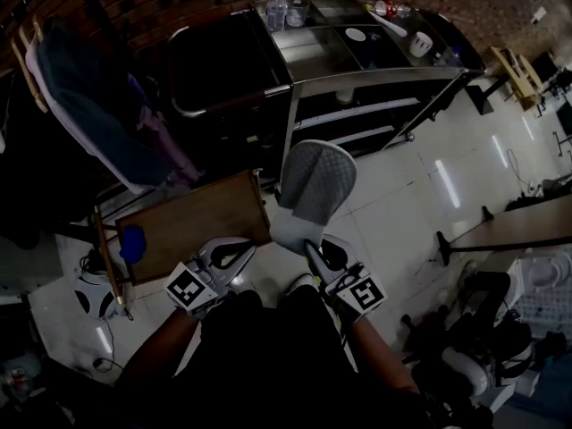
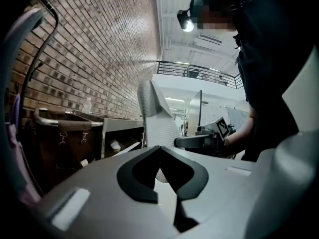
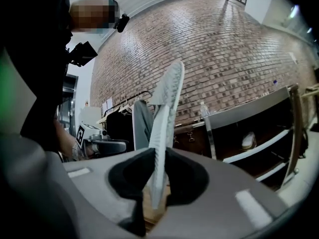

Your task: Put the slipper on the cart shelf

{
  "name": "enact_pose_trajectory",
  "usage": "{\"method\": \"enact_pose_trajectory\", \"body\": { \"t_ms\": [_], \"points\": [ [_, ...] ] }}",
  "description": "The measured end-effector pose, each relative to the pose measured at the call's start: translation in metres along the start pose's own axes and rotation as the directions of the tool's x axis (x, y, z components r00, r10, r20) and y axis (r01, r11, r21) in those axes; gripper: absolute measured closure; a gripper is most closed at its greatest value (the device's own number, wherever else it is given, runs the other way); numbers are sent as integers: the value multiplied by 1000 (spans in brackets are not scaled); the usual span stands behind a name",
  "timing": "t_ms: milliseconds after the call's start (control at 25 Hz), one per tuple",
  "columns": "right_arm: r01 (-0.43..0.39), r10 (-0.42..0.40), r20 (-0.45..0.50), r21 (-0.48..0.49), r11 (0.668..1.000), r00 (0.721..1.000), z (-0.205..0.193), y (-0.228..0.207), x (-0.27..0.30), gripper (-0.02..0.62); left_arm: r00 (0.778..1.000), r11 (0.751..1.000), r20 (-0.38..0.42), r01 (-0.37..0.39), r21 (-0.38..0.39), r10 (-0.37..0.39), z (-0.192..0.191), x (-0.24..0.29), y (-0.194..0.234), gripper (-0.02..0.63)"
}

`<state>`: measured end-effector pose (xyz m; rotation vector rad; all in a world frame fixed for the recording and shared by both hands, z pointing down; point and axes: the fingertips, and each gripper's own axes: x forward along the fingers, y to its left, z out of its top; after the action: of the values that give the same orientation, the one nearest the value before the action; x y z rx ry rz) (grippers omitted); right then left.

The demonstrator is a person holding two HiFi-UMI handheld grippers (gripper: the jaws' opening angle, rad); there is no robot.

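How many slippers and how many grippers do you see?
Slippers: 2, the grey slipper held in the right gripper and a white slipper on the cart shelf.
Grippers: 2, the left gripper and the right gripper.
Total: 4

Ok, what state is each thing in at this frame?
slipper: off the floor, held upright by its lower end.
right gripper: shut on the slipper.
left gripper: shut, holding nothing.
cart: held slipper not yet on a shelf.
bottle: upright on the cart top.
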<state>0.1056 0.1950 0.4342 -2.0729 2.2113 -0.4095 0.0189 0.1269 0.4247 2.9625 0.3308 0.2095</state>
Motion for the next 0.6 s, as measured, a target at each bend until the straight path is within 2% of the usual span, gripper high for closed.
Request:
{"method": "enact_pose_trajectory", "body": {
  "t_ms": [320, 600],
  "points": [
    [-24, 25, -17, 2, 1000, 1000, -1, -70, -69, 532, 1000, 1000, -29, 0, -3, 0, 5, 89, -54, 603],
    [6, -6, -11, 28, 1000, 1000, -9, -111, -88, 532, 998, 1000, -58, 21, -20, -22, -5, 131, -59, 604]
  ]
}}
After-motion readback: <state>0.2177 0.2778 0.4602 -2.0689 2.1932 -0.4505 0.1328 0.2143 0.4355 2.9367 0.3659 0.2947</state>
